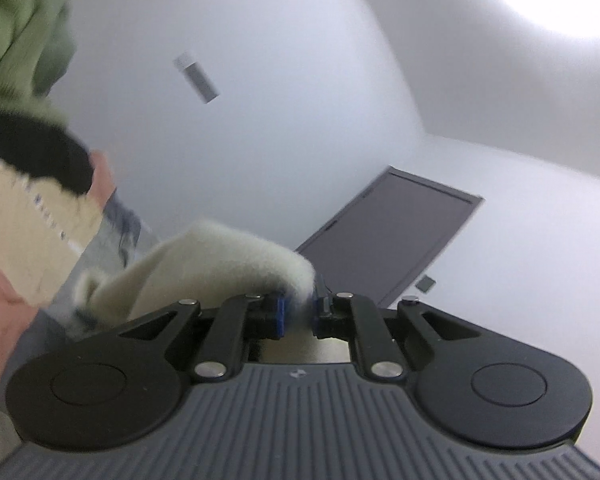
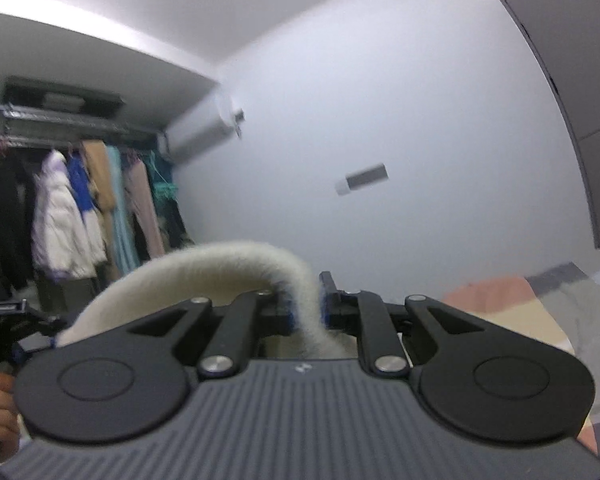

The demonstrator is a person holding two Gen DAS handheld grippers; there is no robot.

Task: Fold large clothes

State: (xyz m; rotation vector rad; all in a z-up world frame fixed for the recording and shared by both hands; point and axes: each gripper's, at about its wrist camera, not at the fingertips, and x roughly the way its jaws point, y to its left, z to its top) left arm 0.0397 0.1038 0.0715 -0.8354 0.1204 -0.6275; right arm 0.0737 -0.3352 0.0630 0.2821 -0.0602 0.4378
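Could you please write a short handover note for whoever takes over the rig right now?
Left claw: shut on an edge of the cream-white fluffy fleece garment, which trails off to the left.
Right claw: shut on another edge of the same garment, which arches away to the left.
Both claws point roughly level at the white wall, with the fabric lifted.
Done: garment gripped at two points.
Left: no fold is visible yet; lay it on the pink, cream and grey patterned bedding and fold.

Hanging coats (image 2: 68,220), air conditioner (image 2: 198,134), dark door (image 1: 388,236)
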